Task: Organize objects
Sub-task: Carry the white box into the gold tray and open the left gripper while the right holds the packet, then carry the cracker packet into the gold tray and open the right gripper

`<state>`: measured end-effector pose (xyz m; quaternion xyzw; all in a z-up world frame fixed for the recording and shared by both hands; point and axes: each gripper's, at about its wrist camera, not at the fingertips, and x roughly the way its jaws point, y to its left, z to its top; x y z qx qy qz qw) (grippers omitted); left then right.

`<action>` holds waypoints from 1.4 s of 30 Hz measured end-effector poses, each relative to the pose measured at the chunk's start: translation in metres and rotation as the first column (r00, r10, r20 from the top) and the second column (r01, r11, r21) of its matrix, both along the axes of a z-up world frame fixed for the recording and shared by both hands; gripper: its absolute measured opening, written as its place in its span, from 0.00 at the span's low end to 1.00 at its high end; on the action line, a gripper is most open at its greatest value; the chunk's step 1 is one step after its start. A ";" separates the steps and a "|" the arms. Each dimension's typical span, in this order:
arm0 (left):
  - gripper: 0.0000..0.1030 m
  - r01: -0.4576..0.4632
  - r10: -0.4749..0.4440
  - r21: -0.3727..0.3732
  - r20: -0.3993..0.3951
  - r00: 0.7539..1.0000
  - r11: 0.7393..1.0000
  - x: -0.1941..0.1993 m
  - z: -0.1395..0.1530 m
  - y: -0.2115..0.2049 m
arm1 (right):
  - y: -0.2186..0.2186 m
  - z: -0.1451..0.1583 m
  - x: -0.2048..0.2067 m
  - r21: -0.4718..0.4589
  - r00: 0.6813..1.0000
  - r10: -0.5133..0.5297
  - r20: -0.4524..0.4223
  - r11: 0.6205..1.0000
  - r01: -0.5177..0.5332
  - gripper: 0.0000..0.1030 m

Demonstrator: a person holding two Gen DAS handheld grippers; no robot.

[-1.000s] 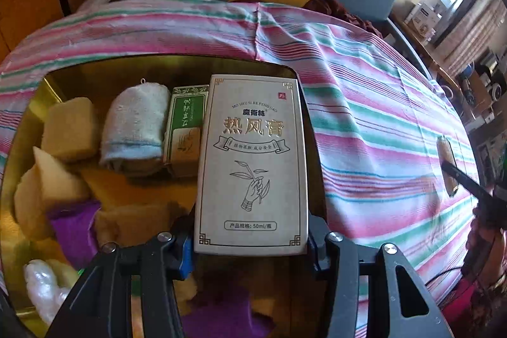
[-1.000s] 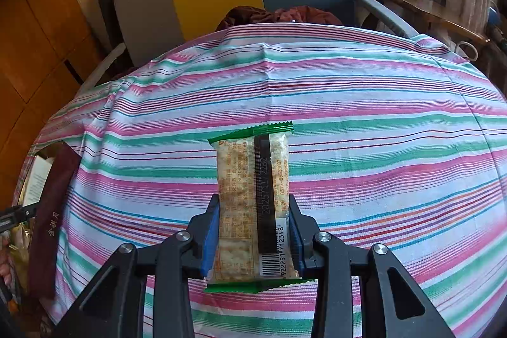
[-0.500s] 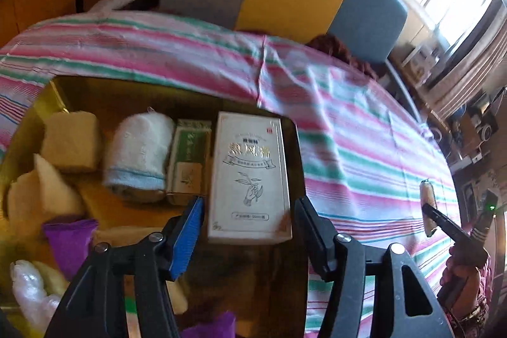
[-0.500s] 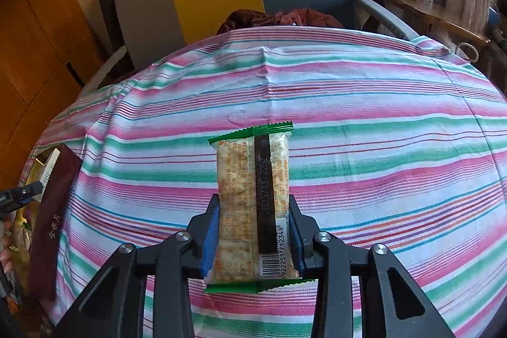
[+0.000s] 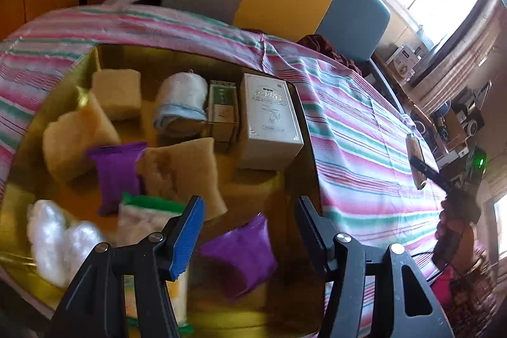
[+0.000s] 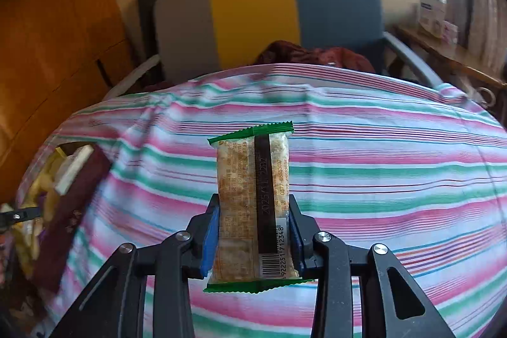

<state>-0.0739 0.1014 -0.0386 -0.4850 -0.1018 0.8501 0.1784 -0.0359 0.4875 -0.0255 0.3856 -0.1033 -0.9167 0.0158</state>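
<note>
Most of the tidying looks done, judging by how full the gold tray (image 5: 104, 53) already is. Along its far wall sit a tan sponge (image 5: 117, 92), a rolled white towel (image 5: 180, 103), a small green box (image 5: 221, 108) and a white carton (image 5: 269, 119) side by side, the carton against the tray's right wall. Nearer the tray's middle lie more sponges, two purple pouches (image 5: 118, 173) and a green-edged snack. The left gripper (image 5: 248, 230) hangs over the tray's near end with its fingers spread and nothing between them.

What seems left is the cracker packet (image 6: 253, 201). The right gripper (image 6: 253, 239) has its fingers clamped on the packet's lower half, holding it above the striped cloth (image 6: 380, 179), well to the right of the tray. My guess is it goes into the tray next; I can't see anything else loose on the cloth.
</note>
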 end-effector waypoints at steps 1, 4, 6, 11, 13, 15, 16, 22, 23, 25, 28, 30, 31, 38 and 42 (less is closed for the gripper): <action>0.58 0.005 -0.005 -0.014 -0.019 1.000 1.000 0.005 0.002 -0.002 | -0.010 0.003 0.000 -0.019 1.000 0.019 0.002 1.000 -0.019 0.37; 0.58 0.007 -0.010 -0.041 -0.079 0.997 0.999 0.018 0.008 -0.009 | -0.049 0.012 -0.001 -0.061 0.996 0.089 -0.001 0.994 -0.089 0.37; 0.58 -0.002 -0.002 -0.041 -0.102 0.995 0.999 0.025 0.011 -0.016 | -0.084 0.020 0.000 -0.069 0.989 0.146 -0.014 0.987 -0.147 0.37; 0.58 -0.031 0.030 -0.009 -0.099 0.995 0.999 0.033 0.010 -0.036 | -0.168 0.036 0.001 -0.057 0.969 0.245 -0.031 0.968 -0.246 0.37; 0.58 -0.045 0.045 0.003 -0.095 0.994 0.999 0.035 0.009 -0.042 | -0.192 0.037 0.003 -0.059 0.963 0.267 -0.028 0.961 -0.269 0.37; 0.58 -0.064 0.064 0.010 -0.090 0.994 0.998 0.037 0.009 -0.050 | -0.223 0.036 0.003 -0.046 0.955 0.297 -0.020 0.954 -0.297 0.37; 0.58 -0.071 0.072 0.014 -0.090 0.993 0.997 0.039 0.009 -0.053 | -0.230 0.035 0.003 -0.042 0.952 0.305 -0.018 0.951 -0.306 0.37; 0.58 -0.115 0.112 -0.030 -0.099 0.989 0.993 0.046 0.008 -0.067 | -0.284 0.016 -0.007 0.034 0.943 0.331 0.039 0.943 -0.332 0.37; 0.58 -0.121 0.118 -0.025 -0.097 0.988 0.992 0.047 0.007 -0.071 | -0.290 0.013 -0.010 0.046 0.944 0.327 0.049 0.943 -0.329 0.37; 0.58 -0.131 0.129 -0.022 -0.096 0.987 0.991 0.049 0.005 -0.075 | -0.297 0.009 -0.013 0.060 0.945 0.321 0.065 0.944 -0.325 0.37; 0.58 -0.139 0.136 -0.027 -0.089 0.987 0.990 0.049 0.002 -0.079 | -0.302 0.000 -0.017 0.066 0.943 0.320 0.093 0.943 -0.327 0.37; 0.58 -0.141 0.139 -0.020 -0.093 0.986 0.990 0.051 0.001 -0.082 | -0.308 -0.005 -0.019 0.082 0.941 0.316 0.118 0.942 -0.327 0.37; 0.58 -0.143 0.140 -0.019 -0.094 0.986 0.990 0.052 0.001 -0.083 | -0.311 -0.006 -0.020 0.081 0.939 0.320 0.124 0.940 -0.331 0.37; 0.58 -0.163 0.163 0.008 -0.088 0.983 0.987 0.056 -0.001 -0.093 | -0.320 -0.020 -0.017 0.001 0.920 0.334 0.204 0.940 -0.341 0.38; 0.58 -0.174 0.175 0.021 -0.087 0.981 0.984 0.056 0.000 -0.097 | -0.321 -0.022 -0.012 -0.112 0.908 0.355 0.222 0.935 -0.338 0.37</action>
